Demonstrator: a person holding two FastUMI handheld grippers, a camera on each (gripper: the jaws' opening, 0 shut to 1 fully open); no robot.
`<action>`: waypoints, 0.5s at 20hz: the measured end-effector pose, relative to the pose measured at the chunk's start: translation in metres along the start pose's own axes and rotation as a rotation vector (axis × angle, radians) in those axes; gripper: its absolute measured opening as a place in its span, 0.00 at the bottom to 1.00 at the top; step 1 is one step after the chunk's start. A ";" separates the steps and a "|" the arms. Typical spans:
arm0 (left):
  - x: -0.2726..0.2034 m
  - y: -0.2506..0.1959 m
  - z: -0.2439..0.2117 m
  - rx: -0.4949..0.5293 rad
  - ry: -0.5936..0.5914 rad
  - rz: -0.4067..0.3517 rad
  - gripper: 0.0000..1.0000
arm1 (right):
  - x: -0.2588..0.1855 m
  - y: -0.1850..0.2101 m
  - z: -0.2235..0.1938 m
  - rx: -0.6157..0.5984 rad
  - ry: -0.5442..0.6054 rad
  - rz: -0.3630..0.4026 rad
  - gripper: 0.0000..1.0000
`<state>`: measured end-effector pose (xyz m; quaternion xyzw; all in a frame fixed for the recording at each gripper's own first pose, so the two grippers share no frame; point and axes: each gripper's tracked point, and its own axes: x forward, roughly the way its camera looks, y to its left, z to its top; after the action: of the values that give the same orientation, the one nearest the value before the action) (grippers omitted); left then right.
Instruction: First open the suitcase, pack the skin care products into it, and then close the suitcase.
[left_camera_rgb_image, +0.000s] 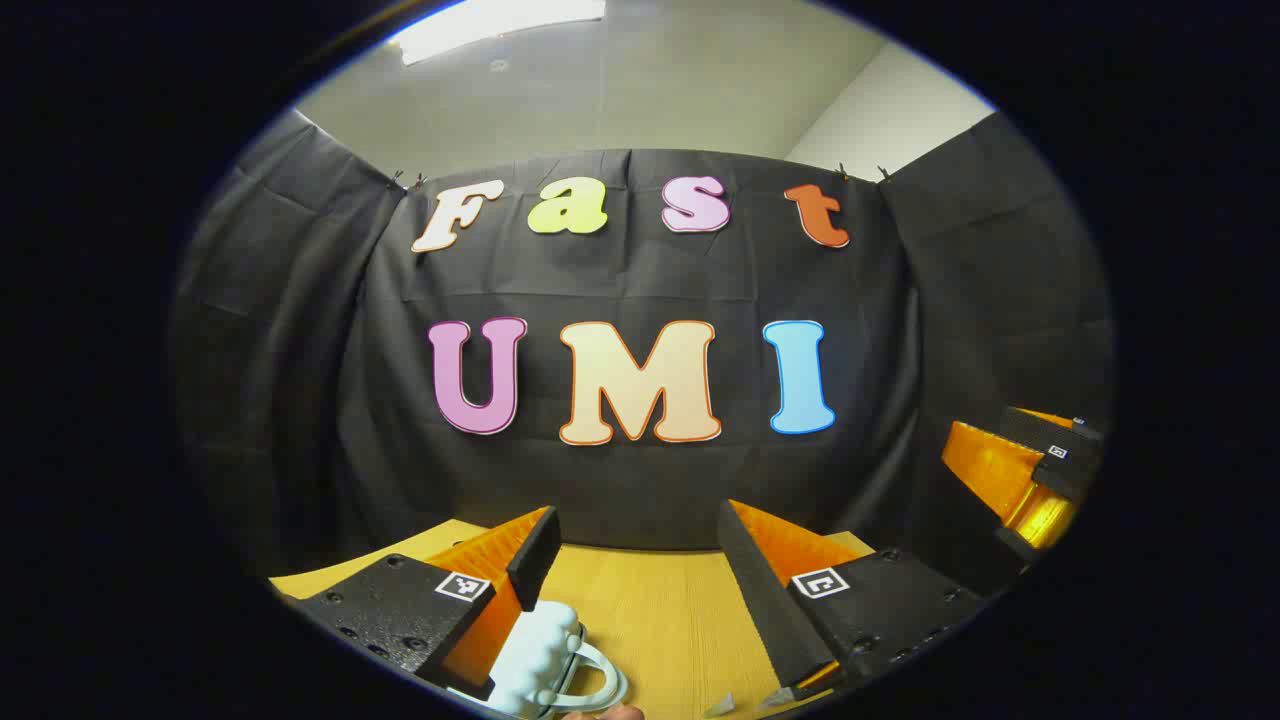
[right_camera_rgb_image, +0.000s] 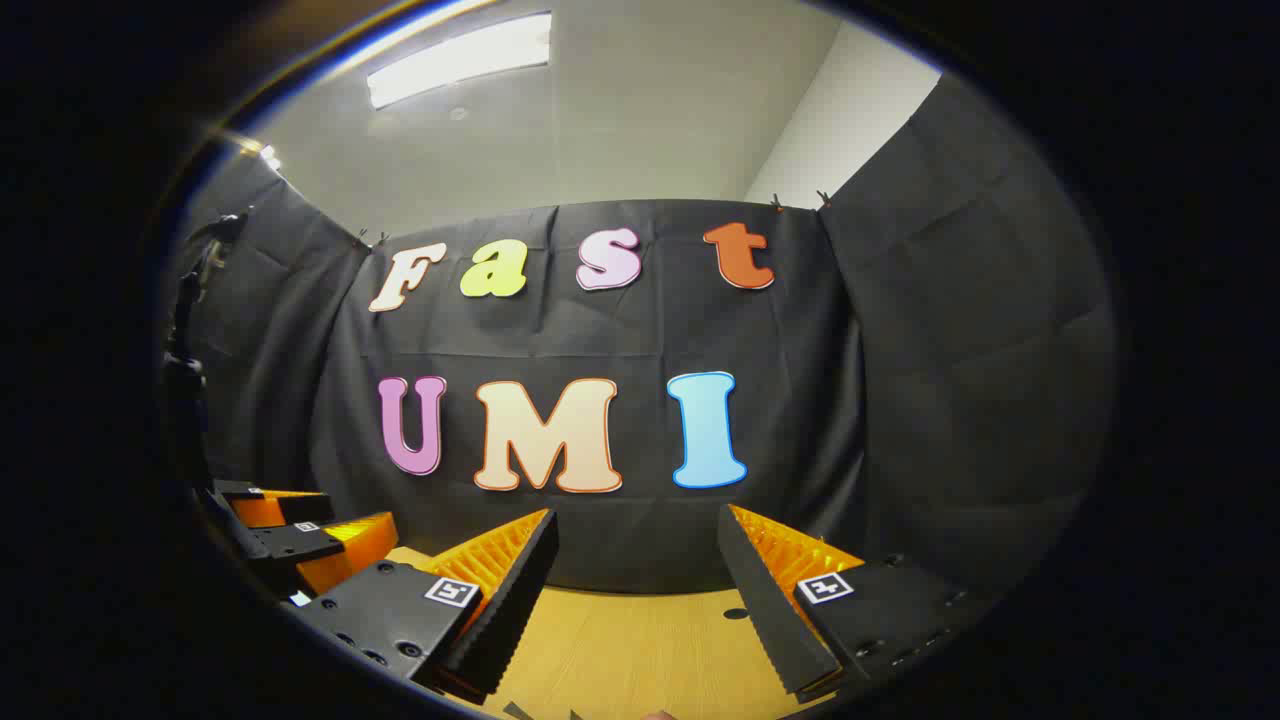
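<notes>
In the left gripper view my left gripper (left_camera_rgb_image: 635, 525) stands open above the wooden table (left_camera_rgb_image: 660, 620), nothing between its fingers. Below its left finger sits a pale blue-white bumpy case with a loop handle (left_camera_rgb_image: 550, 660), partly hidden by that finger. At the right edge of that view the right gripper (left_camera_rgb_image: 1030, 475) shows from the side, orange and black. In the right gripper view my right gripper (right_camera_rgb_image: 637, 525) is open over the bare table (right_camera_rgb_image: 640, 650), holding nothing. The left gripper (right_camera_rgb_image: 300, 535) appears at the lower left of that view.
Black cloth walls close the booth behind and on both sides of the table. A small dark spot (right_camera_rgb_image: 736, 613) lies on the wood near the back edge. Small pale scraps (left_camera_rgb_image: 722, 706) lie at the table's near edge.
</notes>
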<state>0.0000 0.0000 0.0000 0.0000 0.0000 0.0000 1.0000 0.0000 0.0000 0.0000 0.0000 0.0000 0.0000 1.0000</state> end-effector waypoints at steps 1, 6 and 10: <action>0.003 0.009 -0.001 -0.003 0.005 0.001 0.94 | 0.003 0.009 -0.003 0.012 0.009 0.001 0.98; 0.018 0.043 -0.030 0.022 0.088 0.012 0.94 | 0.009 0.037 -0.017 -0.005 0.041 -0.002 0.96; 0.023 0.046 -0.046 -0.009 0.138 -0.006 0.94 | 0.006 0.038 -0.017 -0.036 0.048 -0.018 0.96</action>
<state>0.0234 0.0455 -0.0455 -0.0046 0.0688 -0.0029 0.9976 0.0055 0.0377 -0.0167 -0.0181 0.0239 -0.0092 0.9995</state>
